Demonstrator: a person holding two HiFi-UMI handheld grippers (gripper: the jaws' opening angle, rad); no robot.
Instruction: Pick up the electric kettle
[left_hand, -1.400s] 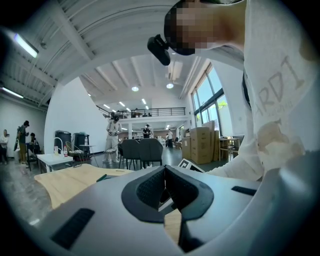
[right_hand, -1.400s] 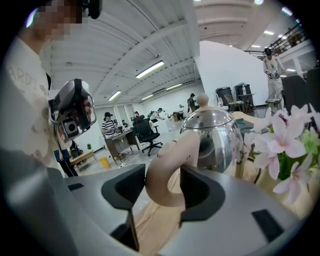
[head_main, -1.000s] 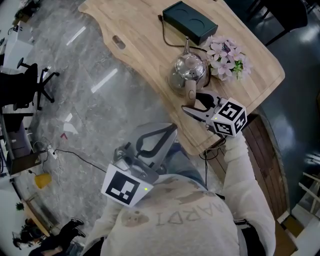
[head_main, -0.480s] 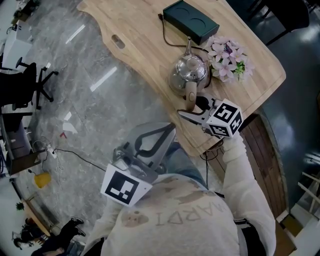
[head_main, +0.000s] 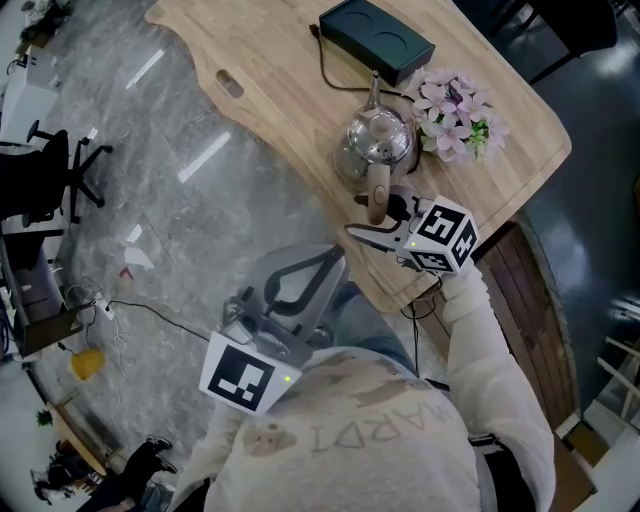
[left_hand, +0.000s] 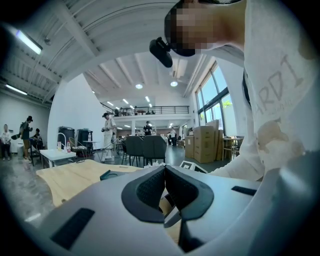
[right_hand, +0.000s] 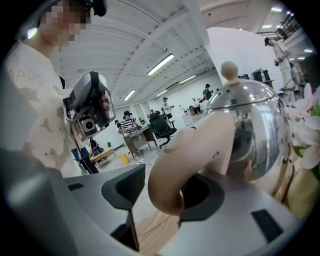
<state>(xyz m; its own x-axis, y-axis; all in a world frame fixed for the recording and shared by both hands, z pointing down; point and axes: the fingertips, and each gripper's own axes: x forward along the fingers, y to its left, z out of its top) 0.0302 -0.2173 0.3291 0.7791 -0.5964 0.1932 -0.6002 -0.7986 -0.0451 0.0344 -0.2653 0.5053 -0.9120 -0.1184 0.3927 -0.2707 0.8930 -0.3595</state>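
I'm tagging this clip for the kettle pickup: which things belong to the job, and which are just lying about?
Job: electric kettle, its handle, right gripper open around that handle.
Lying about: pink flowers, dark box, cord, left gripper, shut, off the table.

My right gripper is stretched out ahead at the end of my pale-sleeved right arm, its jaws standing apart. My left gripper sits near my chest, jaws pressed together, empty.
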